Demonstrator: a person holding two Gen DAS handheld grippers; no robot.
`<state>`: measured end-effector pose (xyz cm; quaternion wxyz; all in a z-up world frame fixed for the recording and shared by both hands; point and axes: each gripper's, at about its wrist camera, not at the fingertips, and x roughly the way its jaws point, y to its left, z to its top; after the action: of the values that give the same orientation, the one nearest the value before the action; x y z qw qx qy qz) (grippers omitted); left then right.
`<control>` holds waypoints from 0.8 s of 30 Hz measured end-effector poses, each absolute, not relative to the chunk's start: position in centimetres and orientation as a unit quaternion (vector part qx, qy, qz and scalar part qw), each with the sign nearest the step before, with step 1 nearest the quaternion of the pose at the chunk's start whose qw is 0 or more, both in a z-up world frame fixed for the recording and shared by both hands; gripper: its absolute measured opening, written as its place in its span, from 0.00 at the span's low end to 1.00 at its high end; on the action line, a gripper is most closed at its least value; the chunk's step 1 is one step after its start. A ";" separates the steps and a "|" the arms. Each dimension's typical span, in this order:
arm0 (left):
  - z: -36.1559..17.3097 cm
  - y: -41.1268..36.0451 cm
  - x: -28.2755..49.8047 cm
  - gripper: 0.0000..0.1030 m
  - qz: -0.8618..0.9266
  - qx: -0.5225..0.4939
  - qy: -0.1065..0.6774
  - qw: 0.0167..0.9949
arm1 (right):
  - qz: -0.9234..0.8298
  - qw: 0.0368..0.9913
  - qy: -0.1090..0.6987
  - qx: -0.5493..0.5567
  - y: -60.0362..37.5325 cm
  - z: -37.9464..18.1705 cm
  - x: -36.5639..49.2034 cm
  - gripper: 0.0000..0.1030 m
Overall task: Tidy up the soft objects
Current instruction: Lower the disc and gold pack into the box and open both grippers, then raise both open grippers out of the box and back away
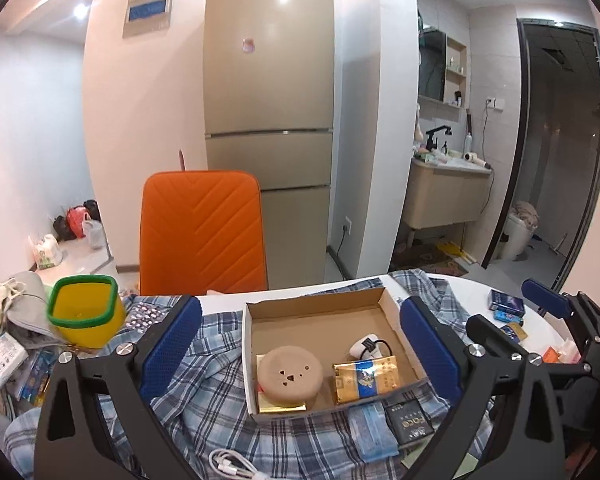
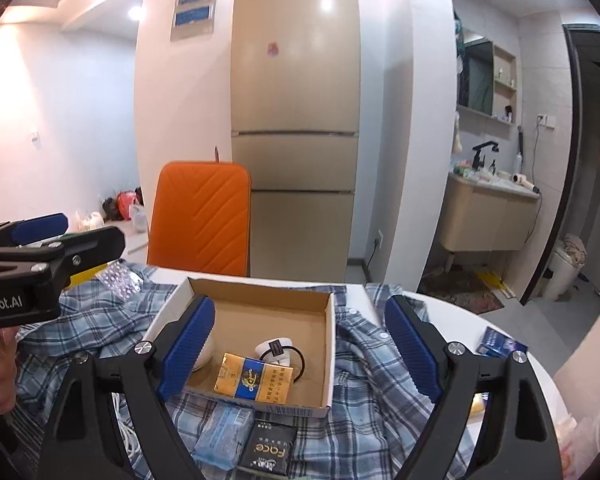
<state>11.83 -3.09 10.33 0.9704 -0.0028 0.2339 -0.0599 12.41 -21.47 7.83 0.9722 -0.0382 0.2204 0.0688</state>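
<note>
- Risk of dragging the whole cardboard box (image 1: 320,320) when tugging the plaid shirt (image 1: 204,364), since the box sits on top of the cloth on the desk (image 1: 540,328).
- Risk of spilling the box contents: round tan cushion (image 1: 290,372), gold-and-blue packet (image 1: 366,376) and white item with a black hair tie (image 2: 278,350) all loose inside.
- Likely snag on the white cable (image 1: 230,466) lying on the shirt near the lower edge.
- Possible knock against the yellow bin (image 1: 86,312) at the shirt's left edge during a wide sweep.
- Blue soft pack (image 2: 222,436) and dark sachet (image 2: 270,450) resting on the shirt just in front of the box; prone to sliding off with any pull on the fabric.
- Left gripper (image 1: 300,344): fingers spread wide, empty, tilted moderately downward, framing the box from above.
- Right gripper (image 2: 300,352): fingers also wide apart, nothing between them, tilted downward over the box's right half.
- Both held side by side and close, clear of the shirt; chance of the two bumping.
</note>
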 end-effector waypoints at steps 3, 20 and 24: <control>10.6 -3.1 9.5 0.99 -0.062 -0.008 0.208 0.976 | 0.072 0.975 0.209 -0.033 -22.2 8.4 10.4 0.86; 6.5 -3.4 2.6 0.99 -0.072 -0.008 0.208 0.975 | 0.061 0.977 0.200 -0.041 -24.8 5.7 2.1 1.00; 4.4 -3.6 2.0 0.99 -0.071 -0.014 0.233 0.970 | 0.059 0.971 0.228 -0.039 -25.3 3.8 1.9 1.00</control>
<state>2.03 -3.58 4.38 0.9698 -0.0144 0.2329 -0.0715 1.86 -25.27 3.83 0.9712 -0.0393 0.2277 0.0588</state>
